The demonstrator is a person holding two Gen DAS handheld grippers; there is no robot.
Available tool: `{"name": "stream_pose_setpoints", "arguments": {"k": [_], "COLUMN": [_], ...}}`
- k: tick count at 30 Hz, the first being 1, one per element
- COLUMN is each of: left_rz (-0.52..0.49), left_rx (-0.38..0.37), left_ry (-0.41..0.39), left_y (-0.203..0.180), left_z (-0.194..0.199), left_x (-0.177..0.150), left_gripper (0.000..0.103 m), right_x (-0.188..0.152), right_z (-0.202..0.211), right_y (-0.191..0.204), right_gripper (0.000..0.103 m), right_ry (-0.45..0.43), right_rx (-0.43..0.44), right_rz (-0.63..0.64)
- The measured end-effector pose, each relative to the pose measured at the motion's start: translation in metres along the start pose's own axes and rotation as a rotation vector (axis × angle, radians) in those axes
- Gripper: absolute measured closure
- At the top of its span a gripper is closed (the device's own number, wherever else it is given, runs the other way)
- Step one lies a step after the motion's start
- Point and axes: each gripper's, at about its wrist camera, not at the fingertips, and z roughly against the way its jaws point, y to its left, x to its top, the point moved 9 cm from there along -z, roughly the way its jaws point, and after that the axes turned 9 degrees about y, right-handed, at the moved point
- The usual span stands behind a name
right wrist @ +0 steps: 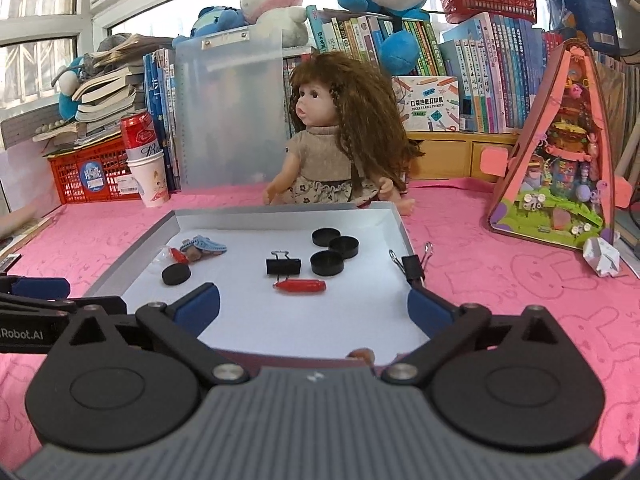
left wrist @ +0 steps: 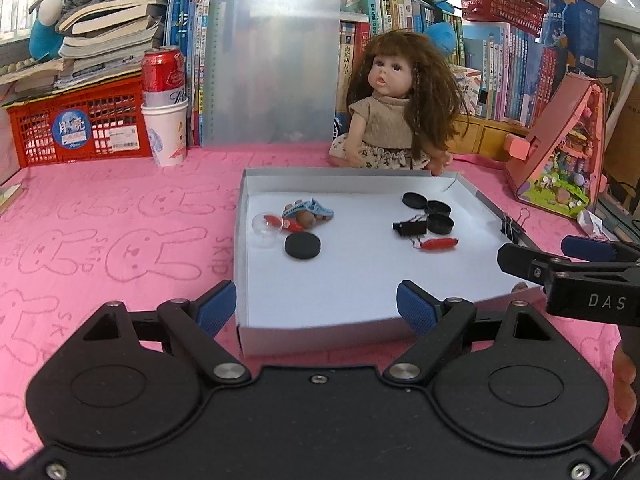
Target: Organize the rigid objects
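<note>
Nearest, the left tool point(left wrist: 316, 308) and right tool point(right wrist: 314, 308) both hover released and empty at the near edge of the white tray point(right wrist: 280, 212), which sits on the pink bench point(left wrist: 100, 220). Inside lie a red fish-shaped piece point(right wrist: 300, 286), a binder clip point(right wrist: 283, 266) and three black caps point(right wrist: 334, 248); a flat black disc point(left wrist: 302, 246) lies apart, to the left. Further back sits a doll point(right wrist: 336, 140). The shallow cardboard tray could probably slide if a finger catches its rim, and the caps may scatter.

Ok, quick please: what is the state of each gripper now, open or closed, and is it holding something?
Left gripper: open, holding nothing.
Right gripper: open, holding nothing.
</note>
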Motion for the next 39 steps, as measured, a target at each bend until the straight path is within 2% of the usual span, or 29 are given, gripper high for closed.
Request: {"name": "stream_pose_setpoints", "arguments": {"k": [14,20,30,39], "left_rz": [-0.019,0.001,0.025,0.003], "left_rx": [0.029,0.055,0.063,0.078], "left_ry": [0.037,0.054,0.035,0.030], "left_y": [0.004,0.008,0.009,0.004], "left_z": [0.002,-0.009,-0.018,-0.023], "left_x": [-0.036,-0.048,-0.048,-0.046], "left_gripper": [0.017,0.017,0.013,0.012], "right_x": [-0.030,-0.044,-0.054,-0.059], "right_z": [0.015,0.007,-0.007,-0.016], "right_y": [0.003,0.008,0.013,0.011], "right_gripper": [0.000,0.000,0.000,0.000], "right_ry": [0.001,0.044,0.122,0.172], "right_rx": [-0.019,-0.013,-0.029,-0.031], "right_rz": [0.053,0.065,0.090,0.050]}}
